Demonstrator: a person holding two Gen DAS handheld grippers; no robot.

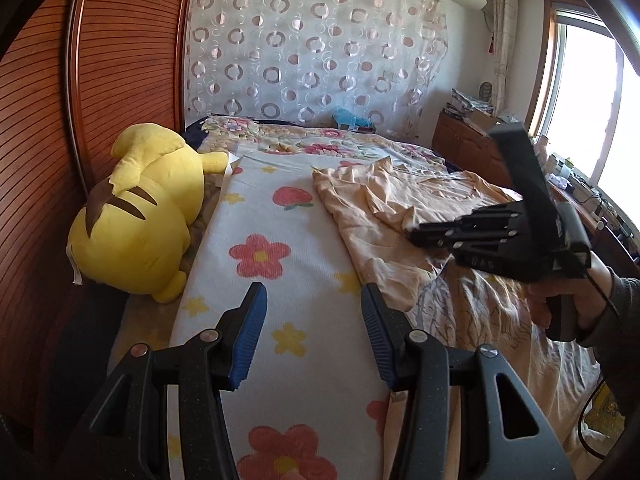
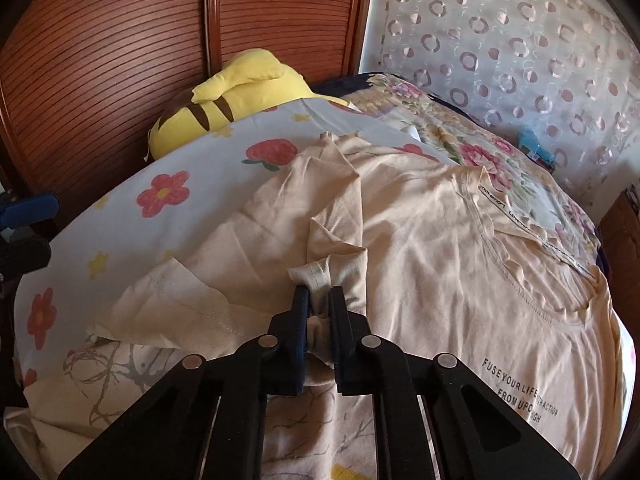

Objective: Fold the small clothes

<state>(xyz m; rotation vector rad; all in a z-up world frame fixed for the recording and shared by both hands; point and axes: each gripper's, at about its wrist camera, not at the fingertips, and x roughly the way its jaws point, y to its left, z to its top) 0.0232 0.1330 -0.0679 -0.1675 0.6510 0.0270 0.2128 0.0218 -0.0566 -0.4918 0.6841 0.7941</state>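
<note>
A peach T-shirt [image 2: 440,240] with black lettering lies spread and creased on the bed, neck hole toward the far right. My right gripper [image 2: 319,296] is shut on a bunched fold of its sleeve edge, and cloth fills the narrow gap between the pads. In the left wrist view the same T-shirt [image 1: 400,200] lies right of centre, with the right gripper [image 1: 416,236] over its near edge, held by a hand. My left gripper [image 1: 314,300] hovers open above the flowered blanket [image 1: 264,208], left of the shirt, with nothing between its blue pads.
A yellow plush toy [image 1: 136,216] lies along the bed's left side against a brown slatted wardrobe door [image 1: 120,60]. A patterned curtain [image 1: 320,48] hangs behind the bed. A wooden dresser [image 1: 464,144] with clutter stands by the window at the right.
</note>
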